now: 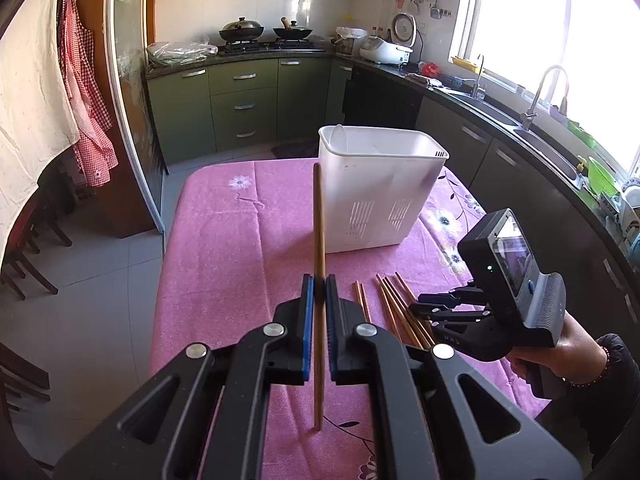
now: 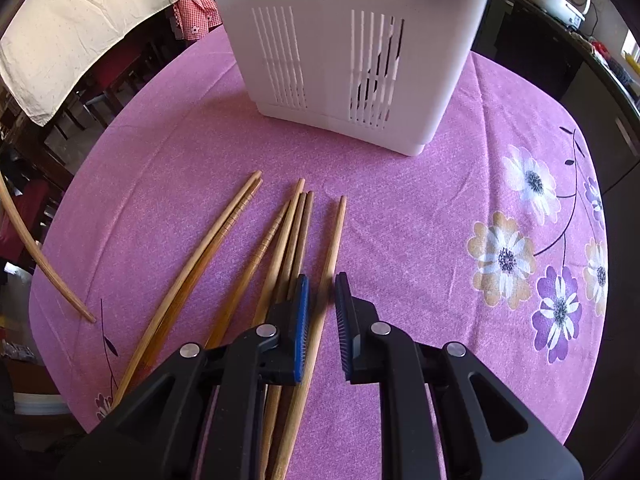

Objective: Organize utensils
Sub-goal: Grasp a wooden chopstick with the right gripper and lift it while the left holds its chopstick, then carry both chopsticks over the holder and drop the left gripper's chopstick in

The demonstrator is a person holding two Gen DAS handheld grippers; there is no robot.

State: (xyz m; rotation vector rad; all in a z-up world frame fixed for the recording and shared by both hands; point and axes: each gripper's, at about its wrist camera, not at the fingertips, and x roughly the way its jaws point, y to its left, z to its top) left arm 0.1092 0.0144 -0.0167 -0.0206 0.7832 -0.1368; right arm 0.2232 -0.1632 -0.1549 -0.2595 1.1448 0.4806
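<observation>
My left gripper (image 1: 319,280) is shut on a wooden chopstick (image 1: 318,220) and holds it upright above the pink tablecloth (image 1: 240,240), just left of the white slotted utensil bin (image 1: 380,184). That chopstick also shows at the left edge of the right wrist view (image 2: 32,256). Several loose chopsticks (image 2: 276,248) lie on the cloth in front of the bin (image 2: 340,40). My right gripper (image 2: 322,280) points down at them, its blue pads drawn close around the rightmost chopstick (image 2: 335,240), which still lies on the cloth. The left wrist view shows the right gripper (image 1: 416,307) over the pile (image 1: 394,300).
A person's hand (image 1: 560,352) with a bead bracelet holds the right gripper at the table's right edge. Kitchen counters, a sink (image 1: 552,148) and a stove run along the back and right. Chairs (image 1: 24,264) stand on the left, beyond the table's edge.
</observation>
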